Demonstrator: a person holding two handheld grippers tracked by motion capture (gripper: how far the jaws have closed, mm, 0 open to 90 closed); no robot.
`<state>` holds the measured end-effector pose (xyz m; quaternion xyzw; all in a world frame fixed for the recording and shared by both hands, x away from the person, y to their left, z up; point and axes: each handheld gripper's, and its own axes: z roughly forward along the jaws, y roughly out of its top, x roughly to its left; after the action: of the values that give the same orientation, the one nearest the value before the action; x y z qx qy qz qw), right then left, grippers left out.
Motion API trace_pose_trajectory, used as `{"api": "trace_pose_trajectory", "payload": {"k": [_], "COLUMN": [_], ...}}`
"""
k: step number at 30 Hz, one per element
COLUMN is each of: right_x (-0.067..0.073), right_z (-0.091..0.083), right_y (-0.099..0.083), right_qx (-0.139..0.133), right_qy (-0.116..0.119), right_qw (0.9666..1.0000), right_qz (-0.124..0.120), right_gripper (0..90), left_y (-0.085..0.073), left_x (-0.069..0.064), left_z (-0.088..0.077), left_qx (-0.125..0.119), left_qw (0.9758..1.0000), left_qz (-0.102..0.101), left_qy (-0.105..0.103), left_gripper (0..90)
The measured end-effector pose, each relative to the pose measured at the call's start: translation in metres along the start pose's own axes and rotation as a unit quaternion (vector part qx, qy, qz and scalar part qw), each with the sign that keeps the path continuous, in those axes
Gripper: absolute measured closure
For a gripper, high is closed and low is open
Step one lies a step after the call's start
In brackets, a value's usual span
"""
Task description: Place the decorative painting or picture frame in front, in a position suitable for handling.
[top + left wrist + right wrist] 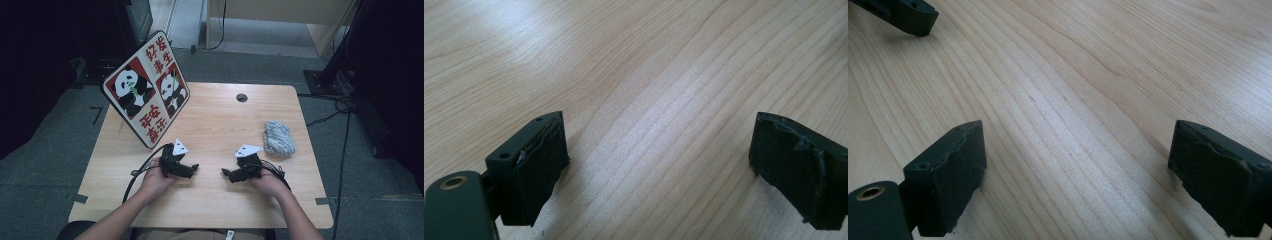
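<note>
Tongs at rest on a wooden table: left gripper and right gripper lie low, tips turned toward each other with a bare strip of wood between, both with jaws spread wide and nothing between the pads. Grey crumpled cloth lies beyond the right gripper, near its outer side, apart from it. Panda sign leans beyond the left gripper.

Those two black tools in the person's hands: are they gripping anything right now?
Nothing is held. The left tool and the right tool both stand open over the bare wooden table. The grey bundle lies untouched.
</note>
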<state>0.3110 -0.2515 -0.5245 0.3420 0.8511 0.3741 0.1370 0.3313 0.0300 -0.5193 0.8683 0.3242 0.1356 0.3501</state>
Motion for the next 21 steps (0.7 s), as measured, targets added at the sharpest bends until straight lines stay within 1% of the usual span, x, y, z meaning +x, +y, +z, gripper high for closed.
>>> {"api": "trace_pose_trajectory", "payload": {"k": [1,2,3,4,6,7,8,12,13,14,16,18,21], "right_x": [0.0,0.0,0.0,0.0,0.0,0.0,0.0,0.0,0.0,0.0,0.0,0.0,0.0], "right_z": [0.0,0.0,0.0,0.0,0.0,0.0,0.0,-0.001,-0.001,-0.001,-0.001,-0.001,-0.001], "right_y": [0.0,0.0,0.0,0.0,0.0,0.0,0.0,0.0,0.0,-0.001,-0.001,-0.001,-0.001], "right_qx": [0.0,0.0,0.0,0.0,0.0,0.0,0.0,0.001,0.001,0.002,0.002,0.002,0.003], "right_qy": [0.0,0.0,0.0,0.0,0.001,0.001,0.001,0.001,0.001,0.001,0.001,0.001,0.001], "right_qw": [1.0,1.0,1.0,1.0,1.0,1.0,1.0,1.0,1.0,1.0,1.0,1.0,1.0], "right_qz": [0.0,0.0,0.0,-0.001,0.0,0.001,0.001,-0.001,-0.001,0.0,0.0,0.0,0.001], "right_gripper": [8.7,8.7,8.7,8.7,8.7,8.6,8.7,8.6,8.7,8.7,8.7,8.6,8.6], "left_y": [0.0,-0.001,-0.001,-0.001,-0.001,0.0,0.0,0.004,0.005,0.008,0.013,0.017,0.023], "left_x": [0.0,0.001,0.001,0.001,0.001,0.001,0.001,0.002,0.003,0.005,0.007,0.009,0.011], "left_z": [0.0,-0.001,-0.001,-0.001,-0.002,-0.002,-0.002,-0.004,-0.006,-0.009,-0.014,-0.021,-0.029], "left_qx": [0.0,-0.001,0.001,0.001,-0.001,-0.003,0.0,0.012,0.01,0.005,0.0,-0.008,-0.011], "left_qw": [1.0,0.9999,0.9997,0.9997,0.9998,0.9998,0.9998,0.9996,0.9995,0.999,0.9979,0.9974,0.9969], "left_qz": [0.002,0.01,0.017,0.019,0.014,0.014,0.014,0.017,0.014,0.004,-0.006,-0.005,-0.003], "left_qy": [-0.002,-0.011,-0.016,-0.017,-0.015,-0.015,-0.015,-0.021,-0.026,-0.044,-0.064,-0.072,-0.078], "left_gripper": [8.6,8.5,8.5,8.5,9.5,13.3,14.8,14.8,14.8,14.9,15.9,15.9,15.9]}}
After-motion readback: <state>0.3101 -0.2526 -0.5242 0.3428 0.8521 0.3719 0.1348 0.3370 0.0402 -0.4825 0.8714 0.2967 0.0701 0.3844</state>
